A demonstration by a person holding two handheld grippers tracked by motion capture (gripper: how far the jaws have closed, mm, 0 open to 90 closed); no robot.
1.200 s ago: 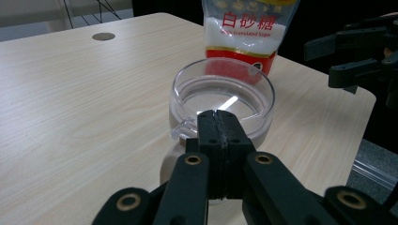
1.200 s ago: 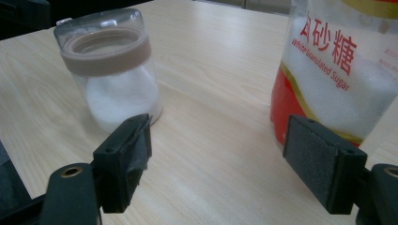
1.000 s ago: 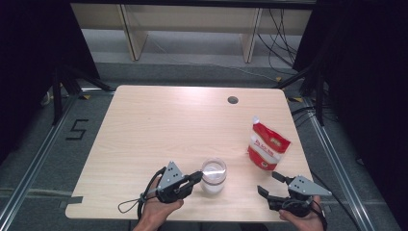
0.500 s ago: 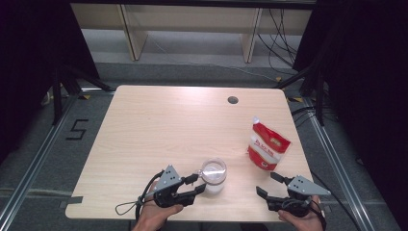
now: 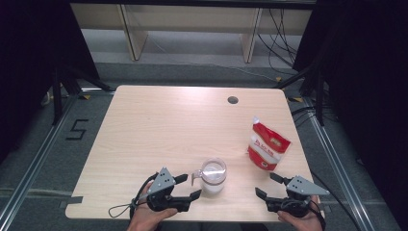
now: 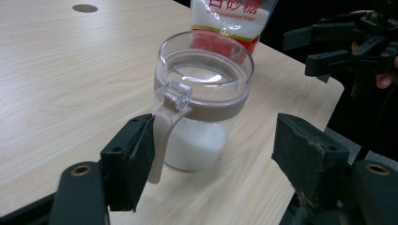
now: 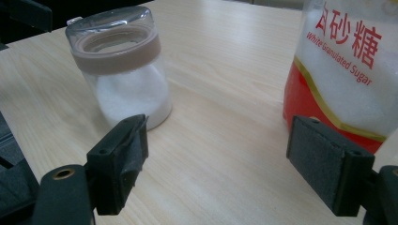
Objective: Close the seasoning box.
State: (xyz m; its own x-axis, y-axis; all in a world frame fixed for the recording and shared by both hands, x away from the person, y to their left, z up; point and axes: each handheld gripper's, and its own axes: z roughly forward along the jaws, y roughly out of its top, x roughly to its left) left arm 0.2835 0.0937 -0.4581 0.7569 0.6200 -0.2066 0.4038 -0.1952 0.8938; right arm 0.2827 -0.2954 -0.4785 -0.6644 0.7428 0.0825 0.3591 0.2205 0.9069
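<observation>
1. My left gripper (image 5: 187,187) sits at the near edge of the table (image 5: 159,125), and its jaws have just been opening. They now stand wide apart, nothing pinched. In the left gripper view one pad is right by the jar's handle (image 6: 162,140); I can't tell if it touches.

2. The right gripper (image 5: 267,185) is at the near right, jaws spread, holding nothing.

3. The jar (image 5: 213,174) stands upright near the front edge, just right of the left gripper. Clear body, tan band under a clear lid (image 6: 202,65), and white grains filling roughly the lower half.

4. Handling guess: rigid and smooth, so probably slippery on the clear wall. With that fill it should have some weight, not much. It may crack if dropped, and I can't tell glass from plastic.

5. Where I'd grab: the tan band, or across the body below it. The handle looks thin and might flex or pop the lid clip (image 6: 174,95), so I'd leave it alone for lifting.

6. The bag (image 5: 267,146) stands to the far right of the jar, well apart. Soft pouch, it'll sag, so pinch it near the top.

7. Writing on the bag: "White Granulated Sugar" in red, with large red Chinese characters above it. No brand I can read.
</observation>
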